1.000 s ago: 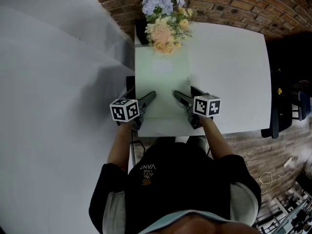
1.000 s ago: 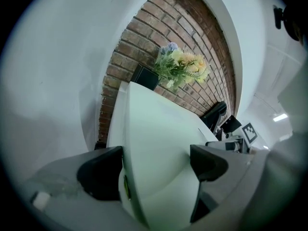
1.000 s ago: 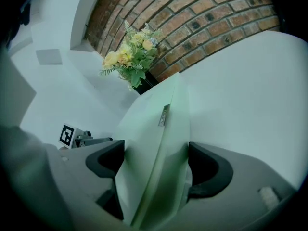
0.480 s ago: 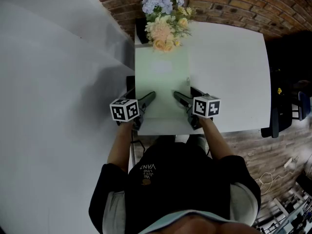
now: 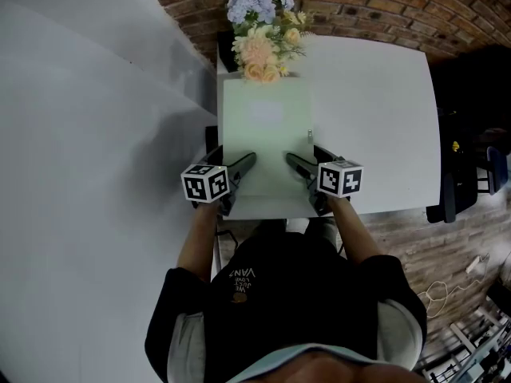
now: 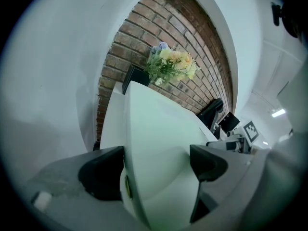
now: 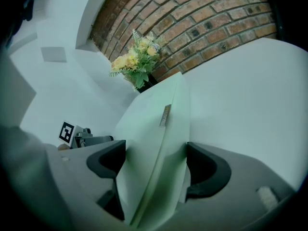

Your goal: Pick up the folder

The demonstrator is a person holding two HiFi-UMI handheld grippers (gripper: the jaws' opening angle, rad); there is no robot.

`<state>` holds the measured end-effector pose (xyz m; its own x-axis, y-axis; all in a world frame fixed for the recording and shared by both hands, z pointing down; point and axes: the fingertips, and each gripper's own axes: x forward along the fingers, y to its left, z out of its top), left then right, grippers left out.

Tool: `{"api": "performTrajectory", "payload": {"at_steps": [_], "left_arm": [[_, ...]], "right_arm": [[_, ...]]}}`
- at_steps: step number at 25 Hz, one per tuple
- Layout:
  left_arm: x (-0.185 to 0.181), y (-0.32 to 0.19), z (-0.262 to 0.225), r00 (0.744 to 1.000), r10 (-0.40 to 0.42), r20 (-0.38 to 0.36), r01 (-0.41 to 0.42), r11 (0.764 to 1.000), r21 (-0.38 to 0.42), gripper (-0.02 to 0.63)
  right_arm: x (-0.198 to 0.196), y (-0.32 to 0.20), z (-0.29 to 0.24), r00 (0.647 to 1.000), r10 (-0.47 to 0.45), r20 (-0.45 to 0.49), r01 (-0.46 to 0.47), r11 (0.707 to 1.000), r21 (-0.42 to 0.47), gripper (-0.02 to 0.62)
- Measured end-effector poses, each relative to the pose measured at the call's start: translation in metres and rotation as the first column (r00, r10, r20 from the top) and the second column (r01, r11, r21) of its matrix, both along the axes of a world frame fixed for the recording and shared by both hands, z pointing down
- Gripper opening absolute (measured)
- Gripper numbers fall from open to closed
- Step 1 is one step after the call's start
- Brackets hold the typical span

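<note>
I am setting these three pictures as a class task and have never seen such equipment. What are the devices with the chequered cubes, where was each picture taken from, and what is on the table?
There is no robot here. A person in a black shirt holds a grasping tool in each hand: the left tool and the right tool. The patterned cubes are parts of those tools. One picture comes from a camera on the person's head, looking steeply down. The other two come from cameras riding on each tool, looking along its two jaws. On the white table lies a flat pale green folder, with a bunch of pastel flowers at its far end. Each tool's jaws stand apart, with the folder's near end between them.
</note>
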<state>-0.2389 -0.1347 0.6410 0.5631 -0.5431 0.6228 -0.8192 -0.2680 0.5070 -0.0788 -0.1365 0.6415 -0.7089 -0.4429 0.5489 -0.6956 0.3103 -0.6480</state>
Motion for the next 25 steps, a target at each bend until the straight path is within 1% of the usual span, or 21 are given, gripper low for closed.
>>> {"api": "performTrajectory", "payload": {"at_steps": [6,13,25], "left_arm": [[0.016,0.004,-0.001,1.0,0.01,-0.015,-0.01,1.0,0.001,0.436],[0.04,0.001,-0.007,0.999,0.044,-0.021,-0.044,0.999,0.021,0.43],[0.083,-0.004,-0.015,0.996,0.08,-0.037,-0.079,0.996,0.029,0.422]], "right_arm": [[0.017,0.005,-0.003,1.0,0.014,-0.019,-0.014,1.0,0.013,0.387],[0.042,0.008,-0.009,0.999,0.047,-0.02,-0.047,0.999,0.02,0.387],[0.087,0.009,-0.019,0.995,0.09,-0.036,-0.089,0.995,0.037,0.383]]}}
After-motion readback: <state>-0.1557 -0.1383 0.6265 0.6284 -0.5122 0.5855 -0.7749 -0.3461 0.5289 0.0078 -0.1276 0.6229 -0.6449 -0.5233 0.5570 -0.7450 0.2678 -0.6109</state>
